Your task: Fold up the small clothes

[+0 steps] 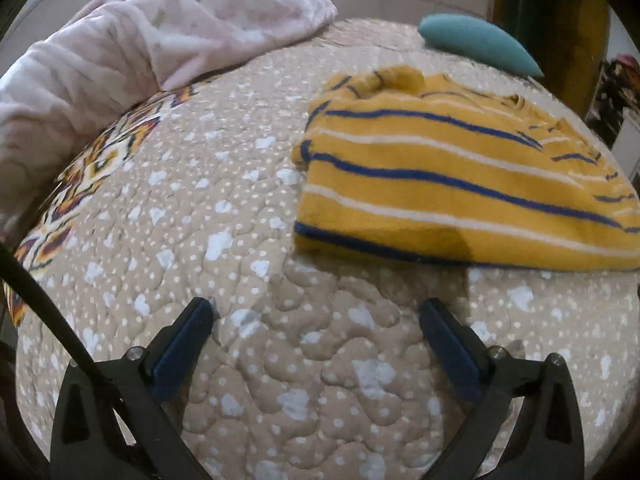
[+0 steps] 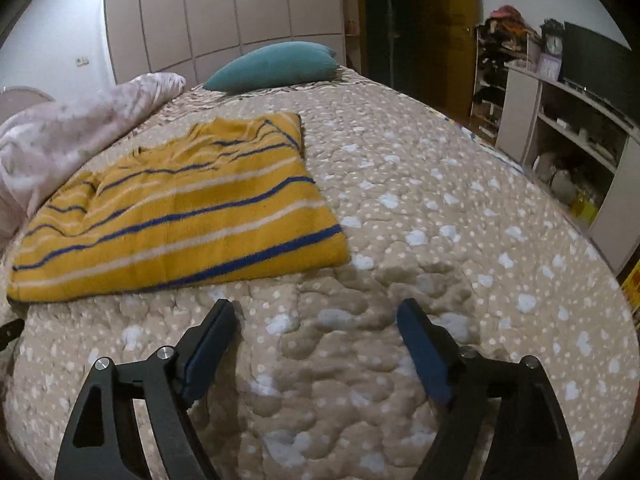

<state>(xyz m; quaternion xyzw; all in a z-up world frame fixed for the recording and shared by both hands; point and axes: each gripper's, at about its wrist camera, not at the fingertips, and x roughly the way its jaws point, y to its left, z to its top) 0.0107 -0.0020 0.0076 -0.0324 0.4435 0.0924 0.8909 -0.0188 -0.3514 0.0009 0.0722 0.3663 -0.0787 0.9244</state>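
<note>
Folded striped garment released on the bed, both hands clear.

Left wrist: left gripper (image 1: 316, 312), jaws spread and empty, over bare quilt (image 1: 240, 200); the yellow striped garment (image 1: 460, 184) lies near the bed's middle.
Right wrist: right gripper (image 2: 316, 316), jaws spread, holds nothing; the next move is probably another fold or another piece.

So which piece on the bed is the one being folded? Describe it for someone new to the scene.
On the beige spotted quilt, between the crumpled pink blanket and the teal pillow, lies a folded garment. It alone is mustard yellow with blue and white stripes.
</note>
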